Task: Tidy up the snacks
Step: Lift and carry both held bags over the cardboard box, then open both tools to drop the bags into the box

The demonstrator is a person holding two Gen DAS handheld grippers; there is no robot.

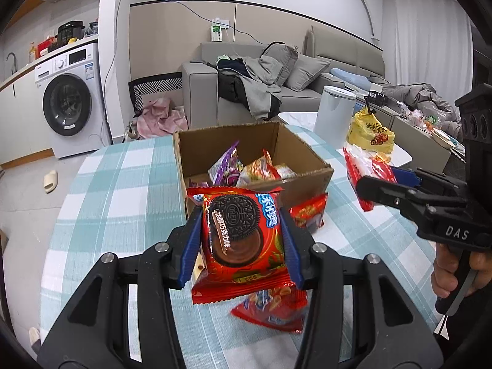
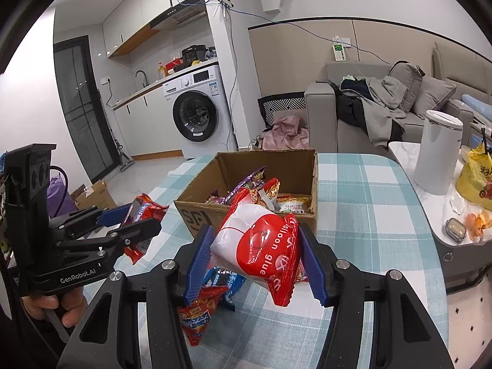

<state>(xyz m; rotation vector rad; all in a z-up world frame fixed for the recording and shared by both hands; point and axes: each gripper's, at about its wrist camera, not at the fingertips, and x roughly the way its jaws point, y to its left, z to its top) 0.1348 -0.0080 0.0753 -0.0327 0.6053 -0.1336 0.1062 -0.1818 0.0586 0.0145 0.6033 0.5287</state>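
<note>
My left gripper (image 1: pixel 241 240) is shut on a red Oreo pack (image 1: pixel 243 240), held above the checked table just in front of the open cardboard box (image 1: pixel 310 184). My right gripper (image 2: pixel 256 261) is shut on a red and white puffy snack bag (image 2: pixel 258 243), also lifted off the table near the box (image 2: pixel 196 212). Several snack packs lie inside the box (image 1: pixel 252 169). Loose red packs stay on the cloth below the left gripper (image 1: pixel 273 307) and below the right one (image 2: pixel 200 310). Each gripper shows in the other's view: the right (image 1: pixel 378 184), the left (image 2: pixel 144 215).
A white cylindrical bin (image 1: pixel 333 113) and a yellow bag (image 1: pixel 370 132) stand to the right beyond the table. A side table (image 2: pixel 442 212) holds a small tin (image 2: pixel 455 230) and orange peel. A grey sofa (image 1: pixel 276 92) and a washing machine (image 1: pixel 69 101) are behind.
</note>
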